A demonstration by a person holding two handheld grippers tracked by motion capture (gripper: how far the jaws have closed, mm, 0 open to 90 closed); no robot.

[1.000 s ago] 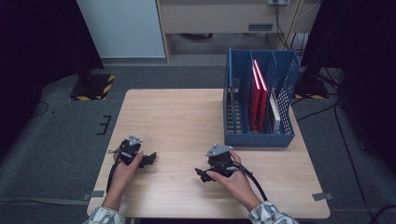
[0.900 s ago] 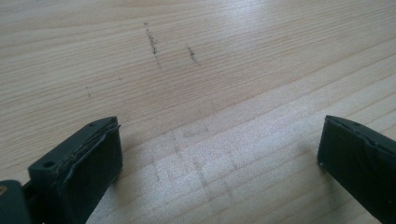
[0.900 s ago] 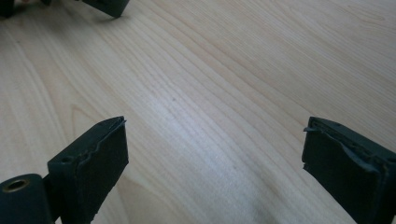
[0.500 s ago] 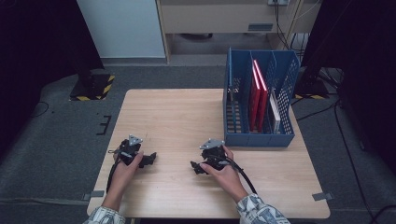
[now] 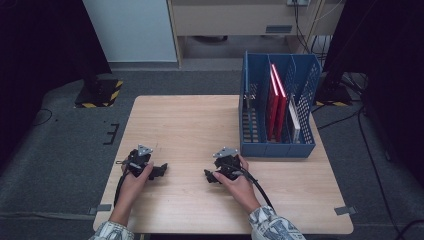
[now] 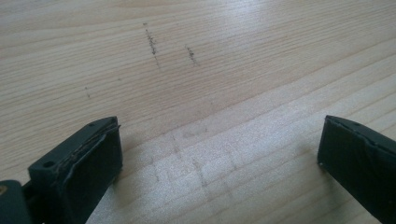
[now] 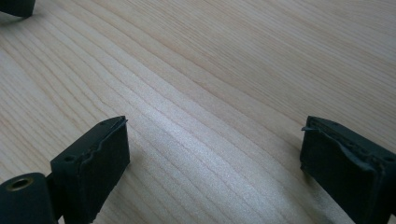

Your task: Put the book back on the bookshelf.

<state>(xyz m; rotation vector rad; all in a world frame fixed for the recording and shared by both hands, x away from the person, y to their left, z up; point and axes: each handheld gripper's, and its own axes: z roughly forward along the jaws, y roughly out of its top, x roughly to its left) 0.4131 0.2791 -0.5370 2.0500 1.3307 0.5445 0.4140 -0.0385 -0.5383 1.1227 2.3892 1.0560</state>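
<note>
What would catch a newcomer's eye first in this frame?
The blue file rack at the table's far right, with red books standing in it. Nearer the person, both tongs, left and right, rest open on the bare wooden table, holding nothing.

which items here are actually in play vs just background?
In play:
- left tongs, open, low over the table, holding nothing
- right tongs, open, also holding nothing
- blue file rack, nearest the right tongs
- red books standing in the rack

Background:
- white book in the rack's right slot
- yellow-black striped base on the floor
</note>
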